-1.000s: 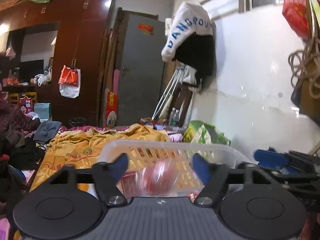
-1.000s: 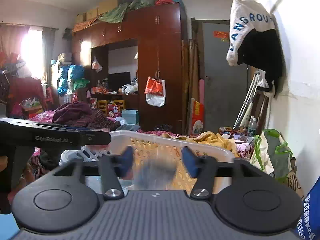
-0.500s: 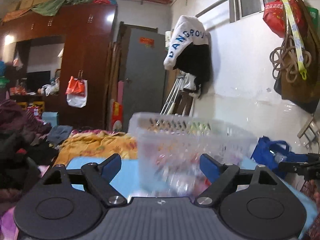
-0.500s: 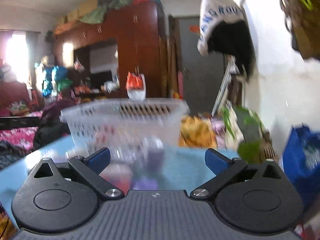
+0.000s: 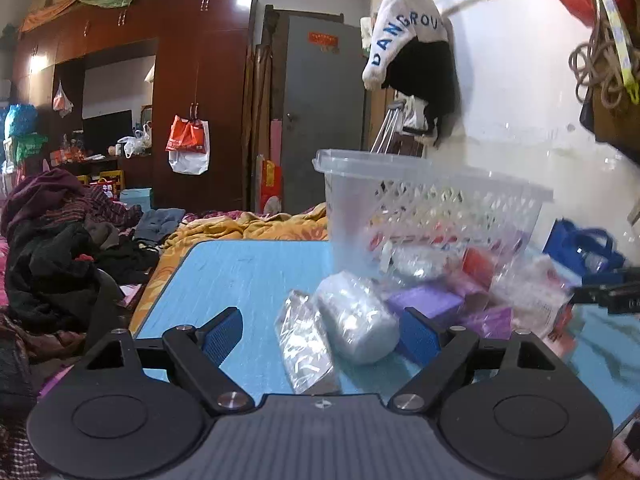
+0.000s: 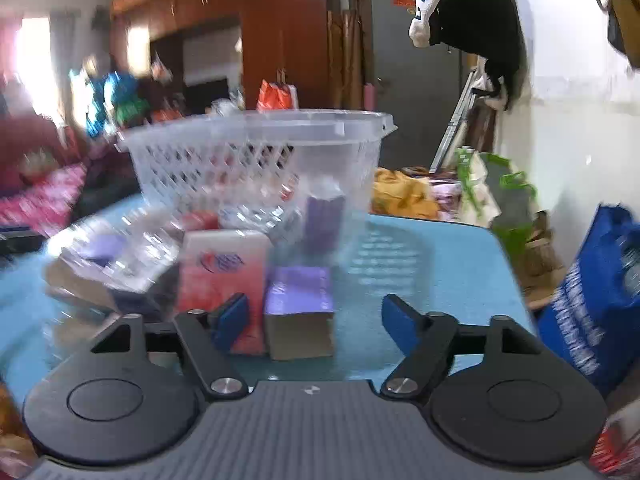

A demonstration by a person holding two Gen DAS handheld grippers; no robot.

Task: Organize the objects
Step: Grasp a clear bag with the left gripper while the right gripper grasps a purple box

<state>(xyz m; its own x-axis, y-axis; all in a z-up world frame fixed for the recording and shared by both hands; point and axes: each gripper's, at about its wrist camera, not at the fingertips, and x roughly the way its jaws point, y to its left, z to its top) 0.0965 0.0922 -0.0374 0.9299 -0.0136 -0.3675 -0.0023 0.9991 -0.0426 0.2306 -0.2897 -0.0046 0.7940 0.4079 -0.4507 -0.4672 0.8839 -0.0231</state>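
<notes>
A clear plastic basket (image 5: 432,208) stands on a blue table (image 5: 248,276), with several small packets piled in front of it. In the left wrist view a silvery wrapped roll (image 5: 356,320) and a flat foil packet (image 5: 306,350) lie between the fingers of my open left gripper (image 5: 320,334), untouched. In the right wrist view the basket (image 6: 256,156) sits behind a red and white box (image 6: 224,276) and a purple box (image 6: 300,308). My right gripper (image 6: 316,320) is open, with the purple box between its fingers and apart from them.
A white wall (image 5: 520,112) runs along the table's right side, a blue bag (image 6: 596,300) below it. A bed with yellow bedding (image 5: 224,232) and a clothes heap (image 5: 60,248) lies beyond the table's far and left edges. A wardrobe (image 5: 192,80) stands at the back.
Both grippers have opened wide and pulled back and down from the basket. The basket now stands farther off on the table, and loose packets lie in front of it.
</notes>
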